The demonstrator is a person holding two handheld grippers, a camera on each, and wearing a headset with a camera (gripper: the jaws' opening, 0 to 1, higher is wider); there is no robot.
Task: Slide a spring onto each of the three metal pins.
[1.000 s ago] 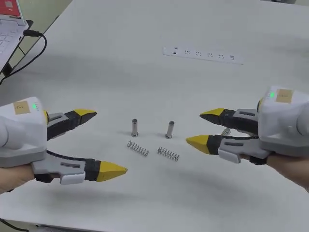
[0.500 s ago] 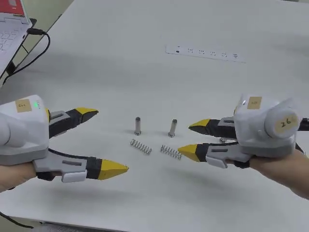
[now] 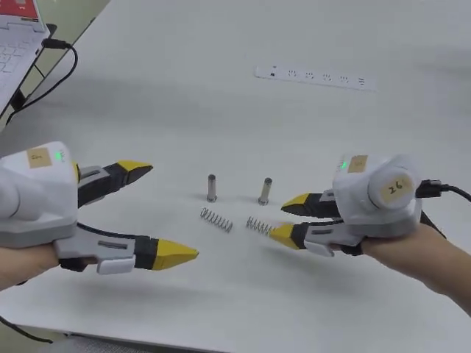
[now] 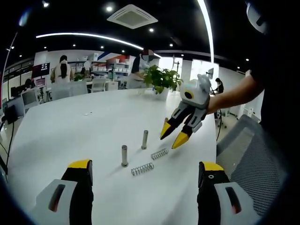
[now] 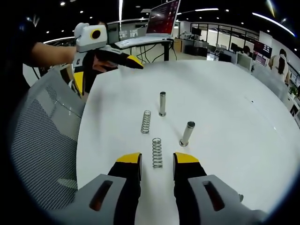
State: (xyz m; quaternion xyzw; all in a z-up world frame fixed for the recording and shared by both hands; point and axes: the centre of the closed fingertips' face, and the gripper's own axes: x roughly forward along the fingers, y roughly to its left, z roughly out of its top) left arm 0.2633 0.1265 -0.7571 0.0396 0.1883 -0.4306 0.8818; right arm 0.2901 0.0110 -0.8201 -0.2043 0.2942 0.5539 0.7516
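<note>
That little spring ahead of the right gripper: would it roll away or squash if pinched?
The spring is thin open coil, so probably light and squashy. Lying on its side on the smooth table, it may roll if nudged.

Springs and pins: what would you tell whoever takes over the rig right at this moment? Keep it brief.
Left tool: open wide, empty, held over the table on the left.
Right tool: open, empty, tips at the near end of the right spring, not closed on it.
Things: left pin and right pin stand upright, both bare. The left spring and right spring lie flat just in front of them.
Done: no spring is on either pin.
Left: probably grip the right spring, slide it onto a pin, then do the others. I cannot confirm a third pin.
</note>
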